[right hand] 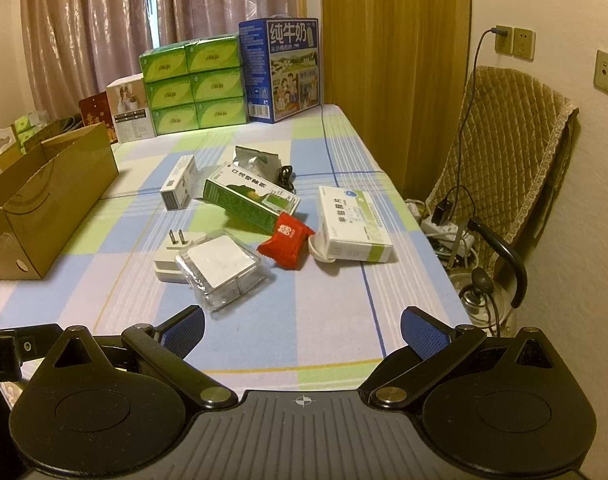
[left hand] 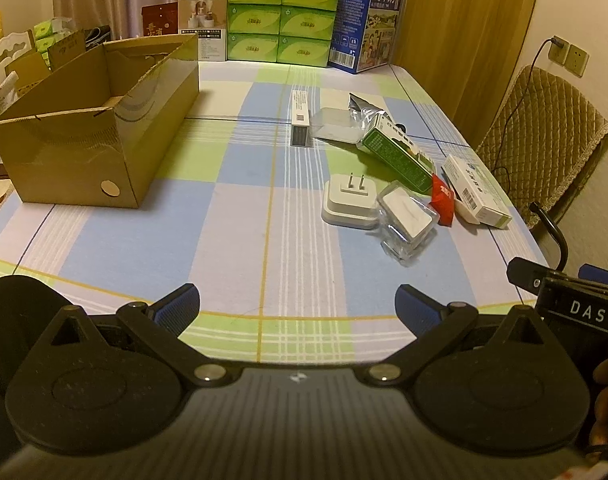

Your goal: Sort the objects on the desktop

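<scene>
Both grippers, left [left hand: 297, 304] and right [right hand: 301, 330], hover with jaws released; the clear plastic packet [right hand: 223, 270] looks light and slippery, best pinched across its stiff edges.

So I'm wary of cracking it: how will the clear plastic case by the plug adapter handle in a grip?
The clear plastic case looks thin and glossy, so it probably flexes and slips. It overlaps the plug adapter, so it may rock when pushed.
</scene>
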Tool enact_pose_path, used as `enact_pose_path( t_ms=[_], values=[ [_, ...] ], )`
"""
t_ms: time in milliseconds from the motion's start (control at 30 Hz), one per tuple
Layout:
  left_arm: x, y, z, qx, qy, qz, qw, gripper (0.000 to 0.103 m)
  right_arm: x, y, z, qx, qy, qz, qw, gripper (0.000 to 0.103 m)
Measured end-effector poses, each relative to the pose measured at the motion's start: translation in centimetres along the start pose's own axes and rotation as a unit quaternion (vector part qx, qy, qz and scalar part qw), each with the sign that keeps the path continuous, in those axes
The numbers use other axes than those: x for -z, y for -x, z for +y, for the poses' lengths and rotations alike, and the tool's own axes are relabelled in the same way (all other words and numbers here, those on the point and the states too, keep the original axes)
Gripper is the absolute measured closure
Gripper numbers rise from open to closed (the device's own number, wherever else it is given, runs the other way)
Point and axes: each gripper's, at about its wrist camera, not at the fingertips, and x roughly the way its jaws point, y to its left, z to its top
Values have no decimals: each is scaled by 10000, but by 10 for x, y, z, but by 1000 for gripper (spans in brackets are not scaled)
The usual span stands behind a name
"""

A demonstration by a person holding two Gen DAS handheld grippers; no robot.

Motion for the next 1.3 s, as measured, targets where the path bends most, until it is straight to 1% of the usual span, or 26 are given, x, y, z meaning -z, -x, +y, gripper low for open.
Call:
enact_pose_path(
  t_ms=[267,433,567,700,767,833,900,1000,1133,1233,1300],
  values=[
    [-5,-2,3,137,42,-52,9999,1,-1,-1,-1,-13,-29,27,10000,2],
    [-11,-4,7,204,55,-82,9997,1,-1,1,0,119,-2,52,9999,2],
    [-17,-8,10,235,11,-87,9997,1,-6,0,-3,75,-111,109,9999,2],
    [-26,-14,15,252,-67,-107,9996,1,-11,0,2,-183,31,119,9998,2],
    [-30,-20,17,266,-136,-134,9995,1,-14,-3,6,-220,179,96,9996,2],
    [-35,-29,18,277,-199,-69,9994,1,-18,-8,9,-260,273,153,9992,2],
    [-41,-38,18,318,-249,16,9992,1,-21,-15,11,-393,332,166,9985,2],
    [-48,-51,17,303,-494,96,9983,1,-29,-29,12,-662,391,321,9965,2],
    [-57,-71,18,517,-812,188,9952,1,-39,-45,17,-730,760,363,9938,2],
    [-62,-85,20,668,-966,237,9928,1,-46,-62,16,-1097,845,535,9889,2],
    [-65,-93,20,693,-1072,275,9914,1,-50,-74,15,-1248,921,647,9858,2]
  ],
)
